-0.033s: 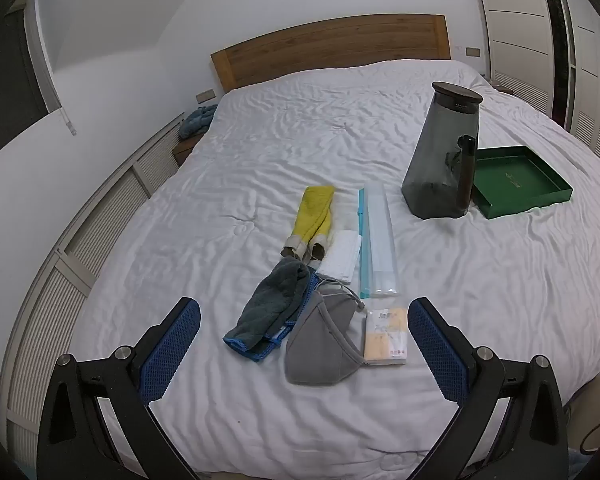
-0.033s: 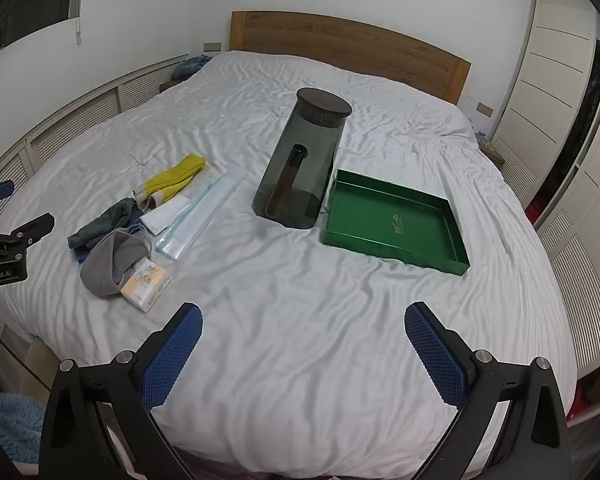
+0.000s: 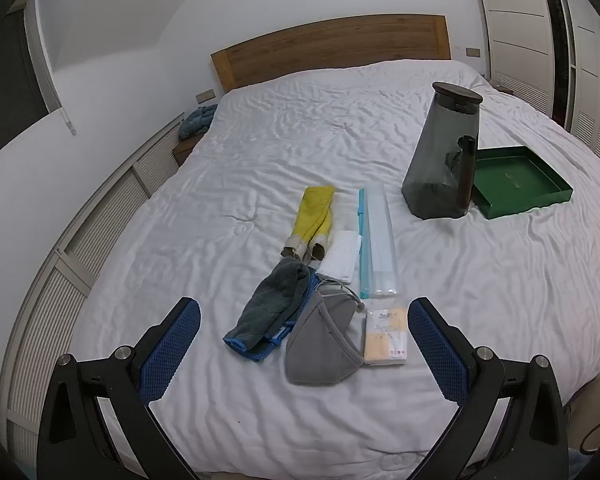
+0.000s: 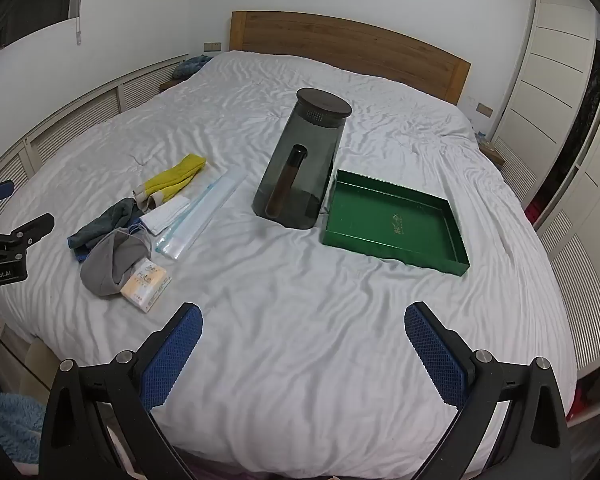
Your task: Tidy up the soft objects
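— Where do the soft things lie?
— In a cluster on the white bed [image 3: 260, 168]: grey mask [image 3: 320, 344], dark cloth [image 3: 272, 304], yellow socks [image 3: 312, 216] (a tissue pack [image 3: 386, 336] touches the mask).
— And the fingers?
— The left gripper [image 3: 304, 336] is spread wide, the mask lying between and just beyond its pads, untouched. The right gripper [image 4: 303, 340] gapes over bare sheet, well apart; green tray [image 4: 452, 236] and dark jug [image 4: 300, 168] lie beyond it.

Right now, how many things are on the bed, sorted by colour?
Yellow: 1, socks
Grey: 3, cloth, mask, jug
White: 1, folded mask
Clear-blue: 1, long packet
Orange-white: 1, tissue pack
Green: 1, tray
Total: 8
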The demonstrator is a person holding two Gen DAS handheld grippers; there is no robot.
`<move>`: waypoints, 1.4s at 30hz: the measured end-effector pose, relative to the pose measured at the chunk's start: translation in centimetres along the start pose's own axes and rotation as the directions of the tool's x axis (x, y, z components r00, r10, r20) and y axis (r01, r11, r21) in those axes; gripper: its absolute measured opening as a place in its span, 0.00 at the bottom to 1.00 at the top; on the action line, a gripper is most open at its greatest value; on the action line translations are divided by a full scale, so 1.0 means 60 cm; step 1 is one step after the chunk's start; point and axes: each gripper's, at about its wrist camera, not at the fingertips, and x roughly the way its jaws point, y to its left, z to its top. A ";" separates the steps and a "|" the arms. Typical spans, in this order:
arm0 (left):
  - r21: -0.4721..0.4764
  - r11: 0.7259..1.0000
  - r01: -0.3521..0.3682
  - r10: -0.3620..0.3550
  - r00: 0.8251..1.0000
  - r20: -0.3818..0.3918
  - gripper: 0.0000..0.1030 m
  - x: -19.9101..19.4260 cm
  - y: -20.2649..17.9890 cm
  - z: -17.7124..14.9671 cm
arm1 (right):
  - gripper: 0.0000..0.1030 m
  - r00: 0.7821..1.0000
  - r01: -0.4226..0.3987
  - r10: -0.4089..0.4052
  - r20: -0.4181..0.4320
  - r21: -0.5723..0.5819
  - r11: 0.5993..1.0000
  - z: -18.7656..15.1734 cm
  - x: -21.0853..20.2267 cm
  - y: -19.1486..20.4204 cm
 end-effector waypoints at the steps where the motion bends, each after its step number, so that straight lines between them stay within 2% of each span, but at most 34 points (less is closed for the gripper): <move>1: 0.000 1.000 0.001 -0.001 1.000 0.000 0.99 0.000 0.000 0.000 | 1.00 1.000 0.002 -0.002 0.002 -0.001 1.000 0.000 0.000 0.000; 42: 0.003 1.000 0.001 -0.001 1.000 0.000 0.99 0.001 -0.012 0.000 | 1.00 1.000 -0.003 0.003 0.001 0.002 1.000 0.000 0.002 -0.001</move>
